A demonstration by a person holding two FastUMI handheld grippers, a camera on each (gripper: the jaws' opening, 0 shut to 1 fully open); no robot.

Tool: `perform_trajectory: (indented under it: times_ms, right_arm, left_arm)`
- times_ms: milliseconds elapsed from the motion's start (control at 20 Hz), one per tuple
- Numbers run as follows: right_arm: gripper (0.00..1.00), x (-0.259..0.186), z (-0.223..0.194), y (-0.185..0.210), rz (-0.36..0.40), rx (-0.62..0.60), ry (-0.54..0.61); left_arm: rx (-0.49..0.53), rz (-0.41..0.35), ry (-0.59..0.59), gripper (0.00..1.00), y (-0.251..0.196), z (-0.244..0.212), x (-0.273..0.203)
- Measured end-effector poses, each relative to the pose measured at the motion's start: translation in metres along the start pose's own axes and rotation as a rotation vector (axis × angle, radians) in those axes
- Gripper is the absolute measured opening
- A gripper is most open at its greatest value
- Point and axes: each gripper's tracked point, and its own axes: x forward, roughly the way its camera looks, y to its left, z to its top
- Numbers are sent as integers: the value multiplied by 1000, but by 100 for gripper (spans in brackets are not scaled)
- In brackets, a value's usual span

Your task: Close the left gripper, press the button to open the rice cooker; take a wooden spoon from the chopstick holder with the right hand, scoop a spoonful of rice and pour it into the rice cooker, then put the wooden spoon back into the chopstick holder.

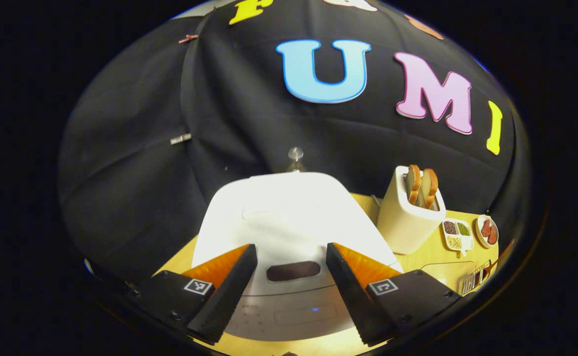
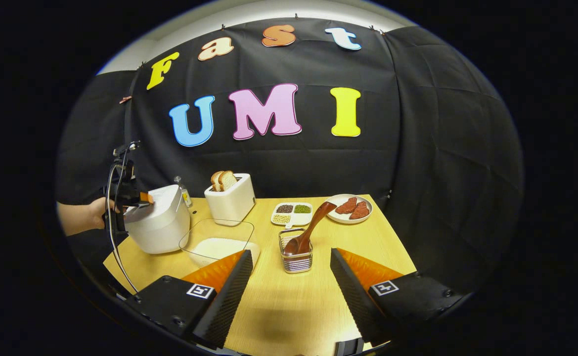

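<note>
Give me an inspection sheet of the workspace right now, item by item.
Surface: wooden table, bare in front.
Job's things: rice cooker lid down; wooden spoon standing in the chopstick holder; clear rice container beside the cooker.
Clutter: toaster with bread, divided dish of beans, plate of meat, small bottle.
Grippers: left hand-held gripper open over the cooker's front; right hand-held gripper open, short of the holder.
Cables: one cable hanging from the left hand-held gripper.
Surroundings: black cloth wall.
</note>
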Motion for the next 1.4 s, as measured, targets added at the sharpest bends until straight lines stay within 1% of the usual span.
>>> perform_trajectory:
  times_ms: [50, 200, 300, 400, 500, 550, 600, 700, 800, 950, 1050, 1150, 1300, 1400]
  right_arm:
    - [99, 2, 0, -3, 5, 2, 2]
    - [99, 9, 0, -16, 16, -9, 1]
    - [99, 14, -5, -19, 36, -5, 18]
    - [99, 17, -4, -23, 54, 4, 21]
    - [99, 20, 3, -24, 66, 0, 6]
    - [99, 22, 6, -26, 62, -9, 0]
    - [99, 23, 11, -26, 58, -14, -12]
    - [99, 25, 26, -20, 50, -17, -50]
    - [99, 24, 42, -9, 39, -21, -86]
    - [99, 11, 71, 14, 17, -29, -154]
    - [98, -2, 87, 34, 12, -35, -191]
    - [98, -18, 96, 56, 14, -39, -200]
    - [98, -50, 107, 98, 62, -52, -231]
    - [98, -70, 108, 113, 61, -64, -259]
  left_arm:
    - [23, -21, -24, 99, -3, 1, 1]
    - [72, -67, 4, 100, -7, -2, 2]
    - [52, -77, 3, 100, -6, 2, 4]
    - [67, -65, -3, 100, -5, 0, -3]
    - [97, 13, -49, 98, 5, 4, -20]
    - [110, 22, -84, 96, 3, 10, -37]
    - [112, 16, -120, 97, 0, 17, -52]
    - [87, 7, -198, 97, 0, 35, -85]
    - [40, -23, -268, 97, -3, 52, -122]
    - [16, -80, -372, 97, -4, 76, -178]
    - [38, -112, -414, 97, 0, 85, -208]
    - [79, -146, -441, 96, 7, 91, -233]
    - [110, -188, -457, 97, 14, 92, -267]
    - [112, -221, -497, 96, 15, 91, -296]
